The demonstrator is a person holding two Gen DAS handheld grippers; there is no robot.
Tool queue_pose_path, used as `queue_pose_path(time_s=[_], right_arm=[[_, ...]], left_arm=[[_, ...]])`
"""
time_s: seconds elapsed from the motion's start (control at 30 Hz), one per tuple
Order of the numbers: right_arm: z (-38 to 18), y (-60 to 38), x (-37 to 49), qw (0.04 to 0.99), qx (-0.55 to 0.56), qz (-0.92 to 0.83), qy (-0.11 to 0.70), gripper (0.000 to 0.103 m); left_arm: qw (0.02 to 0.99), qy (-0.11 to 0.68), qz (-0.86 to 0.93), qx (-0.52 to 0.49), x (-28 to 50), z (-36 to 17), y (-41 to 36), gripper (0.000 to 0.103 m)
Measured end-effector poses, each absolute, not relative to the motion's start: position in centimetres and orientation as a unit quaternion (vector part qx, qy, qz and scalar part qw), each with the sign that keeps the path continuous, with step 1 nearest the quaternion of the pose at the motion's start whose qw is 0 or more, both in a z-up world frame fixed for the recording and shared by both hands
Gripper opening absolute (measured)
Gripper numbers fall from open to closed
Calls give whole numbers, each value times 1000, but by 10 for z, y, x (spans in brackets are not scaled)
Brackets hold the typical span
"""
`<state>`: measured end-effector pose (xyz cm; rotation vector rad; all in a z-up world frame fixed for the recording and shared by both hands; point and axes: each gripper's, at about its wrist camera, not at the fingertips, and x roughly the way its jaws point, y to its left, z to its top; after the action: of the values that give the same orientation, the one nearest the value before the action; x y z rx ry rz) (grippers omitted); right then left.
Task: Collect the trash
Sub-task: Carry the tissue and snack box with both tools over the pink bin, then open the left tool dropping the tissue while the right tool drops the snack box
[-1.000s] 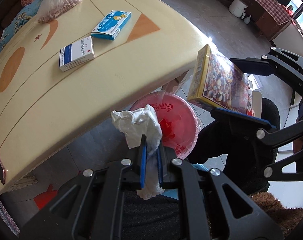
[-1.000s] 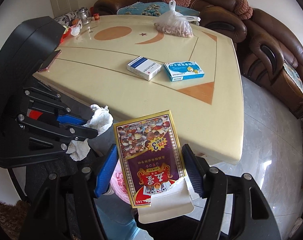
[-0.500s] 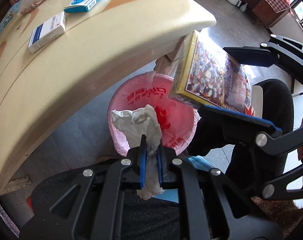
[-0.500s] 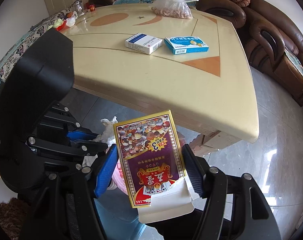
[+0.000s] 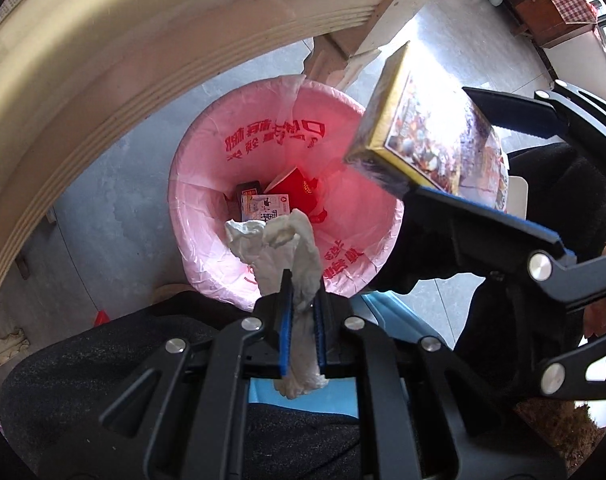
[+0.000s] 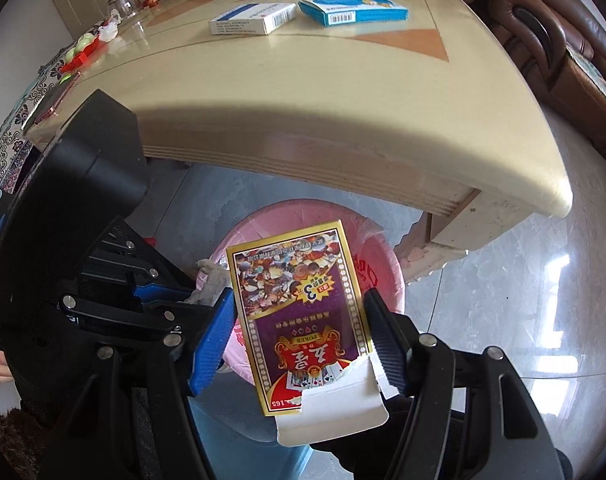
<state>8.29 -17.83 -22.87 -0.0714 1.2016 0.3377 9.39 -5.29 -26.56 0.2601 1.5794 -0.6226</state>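
My left gripper is shut on a crumpled white tissue and holds it over the near rim of a bin lined with a pink bag. Boxes lie at the bin's bottom. My right gripper is shut on a purple and gold playing-card box with a torn white flap. It hangs above the same pink-lined bin. The card box also shows in the left wrist view, over the bin's right rim. The tissue peeks out beside the left gripper in the right wrist view.
The cream table overhangs the bin. On it lie a white and blue box, a blue box, a phone and small items at the left end. A brown sofa stands behind. The floor is grey tile.
Both grippers have dropped below the table edge and moved over the bin, each still holding its item. The bin's inside now shows in the left wrist view.
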Motion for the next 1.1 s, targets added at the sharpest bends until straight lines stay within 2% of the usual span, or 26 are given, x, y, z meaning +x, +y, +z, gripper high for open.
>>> queue_pose_path(time_s=[0.57, 1.1], right_arm=[[-316, -189, 109, 777, -8, 134, 614, 63], [-333, -191, 118, 759, 9, 133, 638, 64]], left_arm=[[597, 754, -261, 84, 116, -345, -62, 10], [573, 777, -247, 85, 125, -382, -69, 12]])
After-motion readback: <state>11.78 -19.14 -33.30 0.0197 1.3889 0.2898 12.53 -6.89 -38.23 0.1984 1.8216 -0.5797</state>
